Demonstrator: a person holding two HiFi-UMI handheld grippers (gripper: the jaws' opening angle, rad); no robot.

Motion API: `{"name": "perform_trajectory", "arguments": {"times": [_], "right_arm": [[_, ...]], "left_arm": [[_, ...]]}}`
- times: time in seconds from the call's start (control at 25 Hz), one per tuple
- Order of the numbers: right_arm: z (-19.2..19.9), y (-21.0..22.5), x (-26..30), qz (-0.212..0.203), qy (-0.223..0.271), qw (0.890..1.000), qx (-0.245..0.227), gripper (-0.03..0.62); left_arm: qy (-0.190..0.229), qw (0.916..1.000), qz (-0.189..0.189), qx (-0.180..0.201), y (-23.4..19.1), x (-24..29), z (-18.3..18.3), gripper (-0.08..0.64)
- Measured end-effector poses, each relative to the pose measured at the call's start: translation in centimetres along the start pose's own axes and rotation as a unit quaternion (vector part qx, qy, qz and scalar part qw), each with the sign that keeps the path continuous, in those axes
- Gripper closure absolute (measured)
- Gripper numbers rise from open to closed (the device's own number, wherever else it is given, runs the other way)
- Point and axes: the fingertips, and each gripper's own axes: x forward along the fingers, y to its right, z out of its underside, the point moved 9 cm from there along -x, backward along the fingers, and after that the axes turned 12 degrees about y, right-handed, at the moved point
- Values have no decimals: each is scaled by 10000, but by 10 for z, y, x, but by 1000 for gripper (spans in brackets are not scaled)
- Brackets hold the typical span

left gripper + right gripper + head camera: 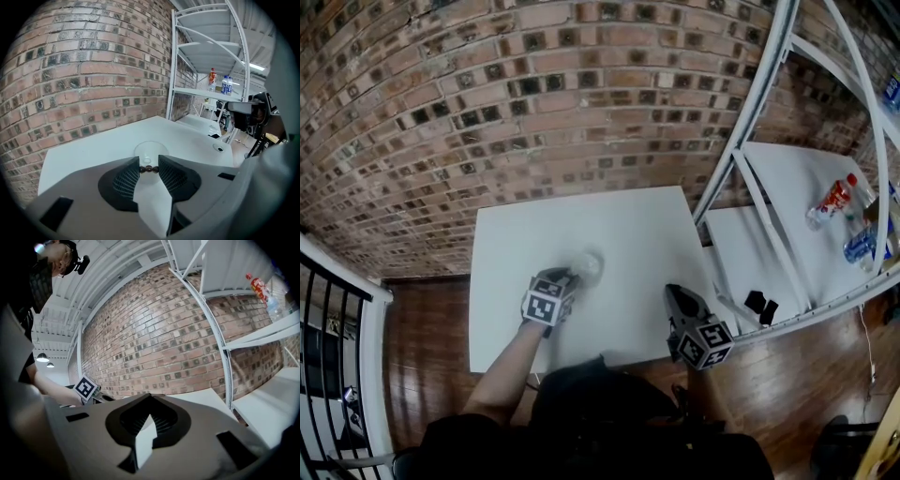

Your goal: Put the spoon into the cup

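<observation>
Over white table [628, 234], left fingers [125, 180] pinch spoon [149, 168] just before cup [151, 151].

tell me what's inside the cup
The far half of the clear cup looks empty. The left gripper, shut on a brown beaded piece, probably the spoon handle, hides its near side and bottom.

White table against a brick wall, shelving to the right.
Table [609, 225] centre frame; brick wall [534, 103] across the top. White rack [748, 127] upper right, two bottles [832, 202] on its shelf. Wood floor [422, 328] and black railing [321, 328] lower left.
</observation>
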Motion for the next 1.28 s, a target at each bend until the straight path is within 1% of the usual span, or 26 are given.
{"name": "perform_trajectory", "arguments": {"times": [0.32, 0.44, 0.48, 0.6, 0.68, 0.88, 1.08, 1.2, 1.28], "right_arm": [[-1, 5, -7, 87, -4, 10000, -8, 588], [-2, 4, -6, 50, -20, 10000, -21, 588], [-2, 3, -6, 33, -26, 10000, -22, 588], [-2, 0, -4, -39, -40, 10000, -35, 588], [-3, -2, -1, -105, -42, 9999, -55, 588], [-8, -10, 6, -273, -10, 9996, -121, 588], [-10, -10, 9, -377, -43, 9991, -208, 588], [-12, -12, 15, -393, -157, 9984, -381, 588], [-15, -16, 17, -418, -148, 9981, -437, 588]], "left_arm": [[-10, 10000, -36, -57, 1, 9, 6, 433], [134, 9996, -2, -237, 0, 7, 2, 430], [181, 9994, 27, -297, 1, 5, 0, 416], [399, 9985, 151, -354, 5, -4, -7, 362], [580, 9975, 158, -362, 5, -9, -12, 362], [977, 9944, 29, -414, 2, -26, -27, 362], [1410, 9892, -236, -327, -1, -52, -44, 362], [1717, 9836, -461, -310, -3, -67, -55, 431], [1917, 9787, -620, -389, -3, -81, -60, 499]]}}
